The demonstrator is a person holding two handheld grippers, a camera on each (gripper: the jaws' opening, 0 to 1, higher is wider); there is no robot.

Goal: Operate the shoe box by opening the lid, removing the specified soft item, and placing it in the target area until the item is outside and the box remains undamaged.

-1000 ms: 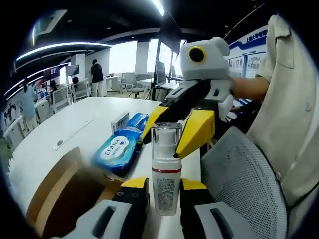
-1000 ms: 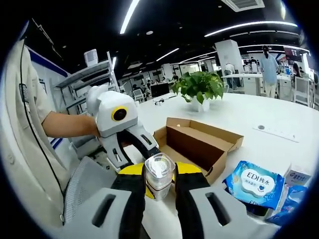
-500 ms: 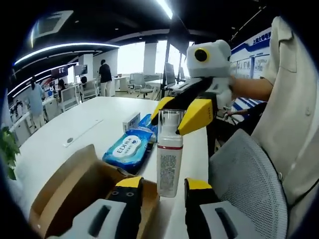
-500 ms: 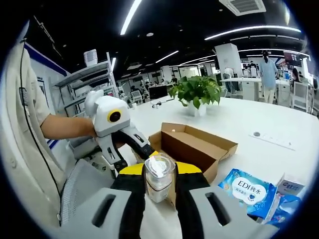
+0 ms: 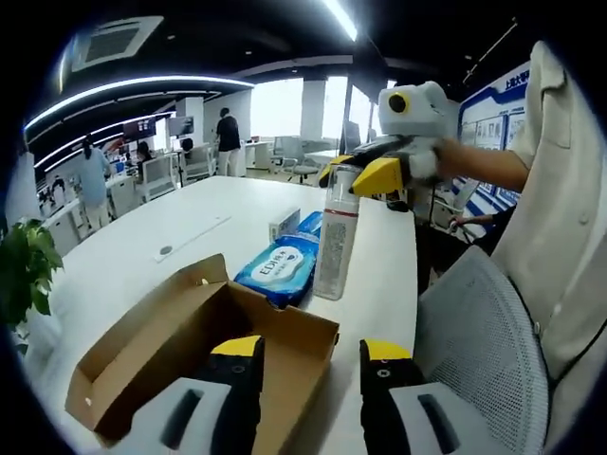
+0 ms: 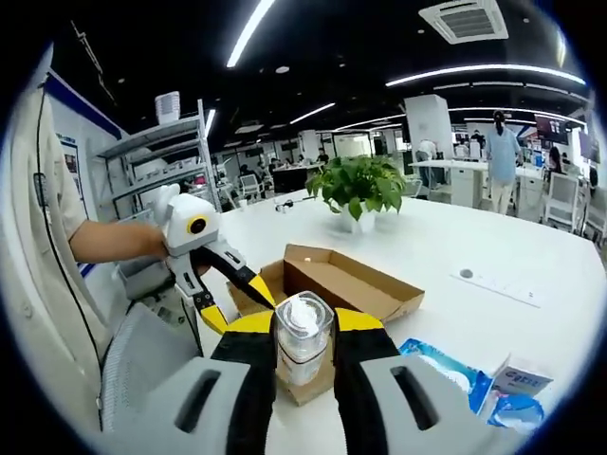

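The open cardboard shoe box [image 5: 142,365] lies on the white table, just in front of my left gripper [image 5: 311,353], whose jaws stand open with nothing between them. Beyond the box a white bottle [image 5: 336,239] with a clear cap stands upright, and my right gripper [image 5: 365,174] is shut on its top. In the right gripper view the same bottle [image 6: 303,337] sits between the jaws of my right gripper [image 6: 303,343]. There the left gripper [image 6: 237,303] hangs open beside the box [image 6: 343,281]. A soft blue wipes pack [image 5: 280,268] lies behind the box.
A small white carton [image 5: 283,224] and a blue packet [image 5: 309,224] lie past the wipes pack [image 6: 446,375]. A potted plant [image 6: 357,185] stands further along the table. A grey mesh chair [image 5: 474,351] and a person's sleeve [image 5: 569,237] are close on the right.
My left gripper has let go of the bottle and drawn back from it, so its jaws now stand apart. The right gripper has kept the bottle, now farther from the left one.
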